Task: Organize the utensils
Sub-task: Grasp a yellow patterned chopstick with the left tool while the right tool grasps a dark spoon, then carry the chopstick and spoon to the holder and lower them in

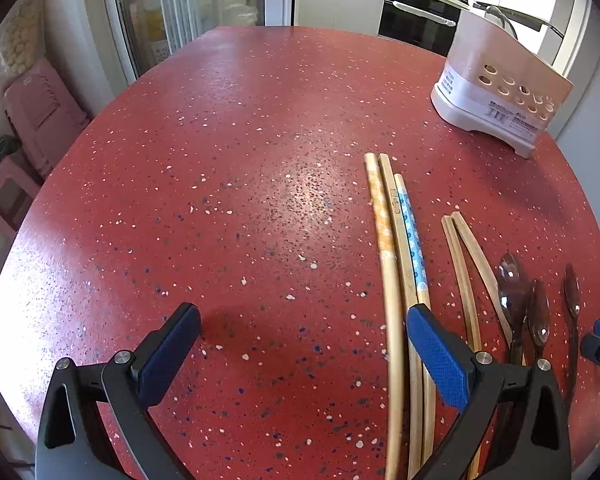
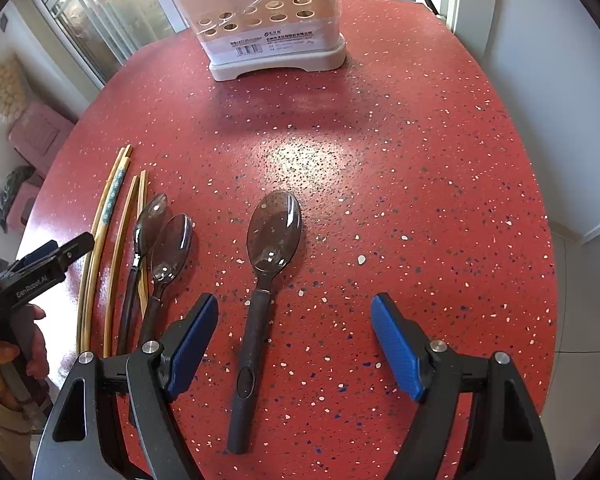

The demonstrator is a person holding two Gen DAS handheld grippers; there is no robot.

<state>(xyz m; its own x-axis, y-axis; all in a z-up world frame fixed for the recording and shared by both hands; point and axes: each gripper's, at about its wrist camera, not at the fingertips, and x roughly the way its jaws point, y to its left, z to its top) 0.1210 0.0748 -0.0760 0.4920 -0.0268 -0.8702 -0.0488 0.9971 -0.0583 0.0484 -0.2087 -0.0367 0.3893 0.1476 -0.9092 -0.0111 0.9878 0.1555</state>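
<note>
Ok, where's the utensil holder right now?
The utensil holder stands upright at the table's far end in the right wrist view, beyond the lone spoon; upper right in the left wrist view.

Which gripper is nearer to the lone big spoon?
Right. The right gripper stands open above the big spoon's handle; the left gripper hovers over the chopsticks.

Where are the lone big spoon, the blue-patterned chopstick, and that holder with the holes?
lone big spoon (image 2: pixel 274 228), right wrist view, on its clear bowl.
blue-patterned chopstick (image 1: pixel 414 236), left wrist view, on the patterned upper shaft.
holder with the holes (image 2: pixel 260 20), right wrist view, on its front wall by the holes.
</note>
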